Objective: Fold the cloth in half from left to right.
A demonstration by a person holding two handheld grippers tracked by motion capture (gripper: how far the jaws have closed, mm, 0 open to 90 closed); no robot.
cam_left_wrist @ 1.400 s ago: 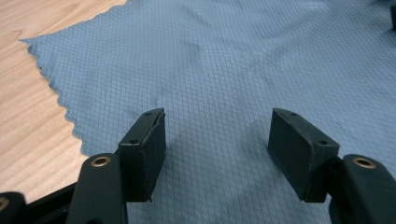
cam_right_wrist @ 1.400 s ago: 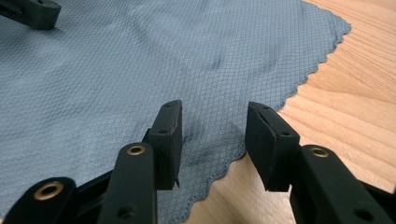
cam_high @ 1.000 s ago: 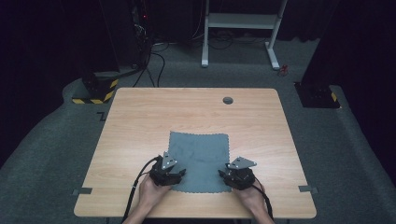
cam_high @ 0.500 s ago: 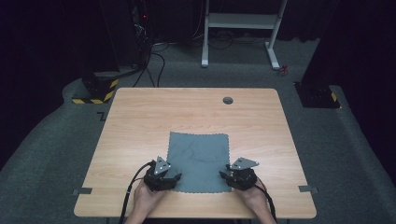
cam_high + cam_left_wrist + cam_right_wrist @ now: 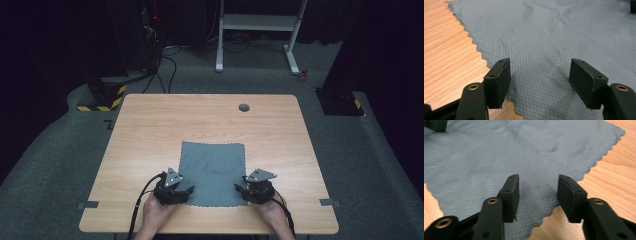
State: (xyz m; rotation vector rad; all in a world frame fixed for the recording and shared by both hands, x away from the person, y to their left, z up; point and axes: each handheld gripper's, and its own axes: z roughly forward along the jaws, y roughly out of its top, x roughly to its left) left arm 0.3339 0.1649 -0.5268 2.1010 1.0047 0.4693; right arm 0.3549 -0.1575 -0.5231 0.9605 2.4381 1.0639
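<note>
Unlabelled, the grey cloth (image 5: 214,172) lies flat; both grippers' fingers open, right's just widening.

Both hands enter from the near edge, side by side and well apart. Left gripper (image 5: 187,190) held low, pointing far and slightly right, jaws wide with nothing pinched. Right gripper (image 5: 239,187) low, pointing far and slightly left; jaws have just been opening, nothing clamped.

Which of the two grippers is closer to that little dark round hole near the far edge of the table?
Right. The right gripper is nearly straight below the hole in the high view; the left gripper sits farther off to its left.
</note>
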